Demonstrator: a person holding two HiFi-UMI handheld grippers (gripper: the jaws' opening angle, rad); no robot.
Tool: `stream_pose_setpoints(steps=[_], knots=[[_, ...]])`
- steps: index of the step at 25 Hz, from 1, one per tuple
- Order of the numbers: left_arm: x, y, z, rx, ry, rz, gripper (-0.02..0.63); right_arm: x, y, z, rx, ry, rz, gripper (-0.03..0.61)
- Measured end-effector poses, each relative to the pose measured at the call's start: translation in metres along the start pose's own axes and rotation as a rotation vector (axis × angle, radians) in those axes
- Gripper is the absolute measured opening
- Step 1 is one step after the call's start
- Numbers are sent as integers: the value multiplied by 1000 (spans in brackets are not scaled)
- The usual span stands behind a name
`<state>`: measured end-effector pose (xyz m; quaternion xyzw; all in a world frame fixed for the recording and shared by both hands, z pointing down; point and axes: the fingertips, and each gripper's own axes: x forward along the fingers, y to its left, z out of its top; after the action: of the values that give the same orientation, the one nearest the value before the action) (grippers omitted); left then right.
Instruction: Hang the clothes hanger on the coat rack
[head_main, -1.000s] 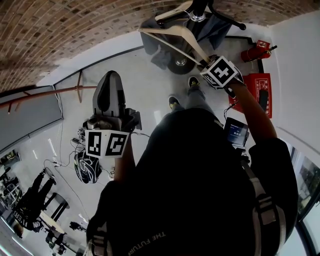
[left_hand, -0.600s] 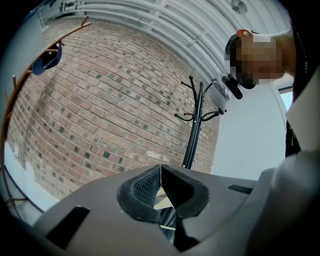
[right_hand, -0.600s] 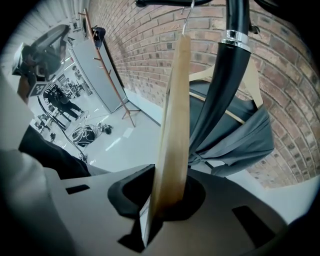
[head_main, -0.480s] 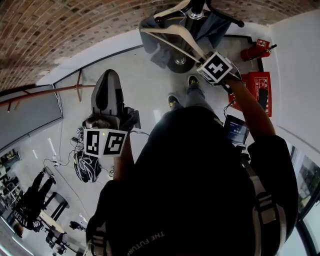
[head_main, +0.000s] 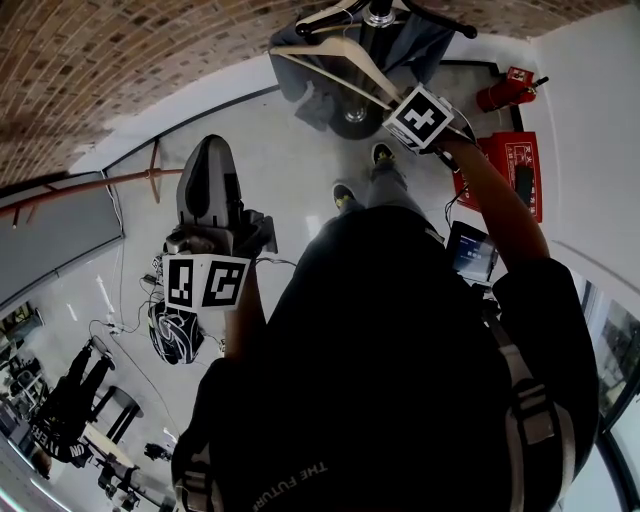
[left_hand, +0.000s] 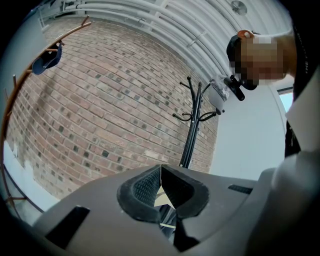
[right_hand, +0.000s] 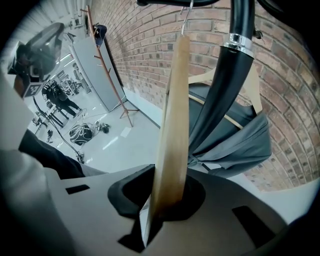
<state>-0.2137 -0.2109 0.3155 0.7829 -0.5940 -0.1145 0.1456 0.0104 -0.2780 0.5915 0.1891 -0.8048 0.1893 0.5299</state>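
The hanger (right_hand: 172, 125) has neared the coat rack (right_hand: 227, 85); right gripper (right_hand: 167, 202) grasping it, left gripper (left_hand: 161, 192) clenched empty, settle the hook (right_hand: 186, 17) beyond the jaws gently.

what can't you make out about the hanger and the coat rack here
- Whether the hanger hook sits over a coat rack arm: right gripper view, cut off by the top edge.
- Tips of the right tongs: head view, under the marker cube.
- Second hanger: right gripper view, mostly behind the coat rack and grey garment.
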Motion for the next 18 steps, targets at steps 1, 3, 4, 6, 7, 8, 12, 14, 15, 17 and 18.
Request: stream_pose_setpoints(steps=[1,3,4,6,7,8,12,14,15,17,18], knots=[[0,-1,0,0,0,-2,21,1,0,-1,2,0,1,46],[-1,-3,0,1,1,-7,20,3,2,-2,12,-1,9,44],[-2,-4,0,1,1,-9,20,4,3,-3,18,-1,13,45],[-3,-5,1,1,3,-10,20,2,3,-5,24,-8,14,45],[-4,-6,1,1,4,-10,20,2,3,-4,25,-13,16,46],[-4,-6,1,1,4,-10,20,1,4,-4,26,-16,19,44],[-5,-9,1,3,3,-13,20,2,0,-6,22,-16,7,46],[-5,-9,1,2,3,-16,20,2,-6,-6,18,-23,-22,46],[-5,-10,1,2,4,-17,20,2,-7,-5,23,-34,-27,46],[-4,-10,0,2,6,-21,20,0,-9,-1,43,-65,-32,46],[-4,-11,0,2,7,-24,20,-1,-10,1,53,-78,-35,46]])
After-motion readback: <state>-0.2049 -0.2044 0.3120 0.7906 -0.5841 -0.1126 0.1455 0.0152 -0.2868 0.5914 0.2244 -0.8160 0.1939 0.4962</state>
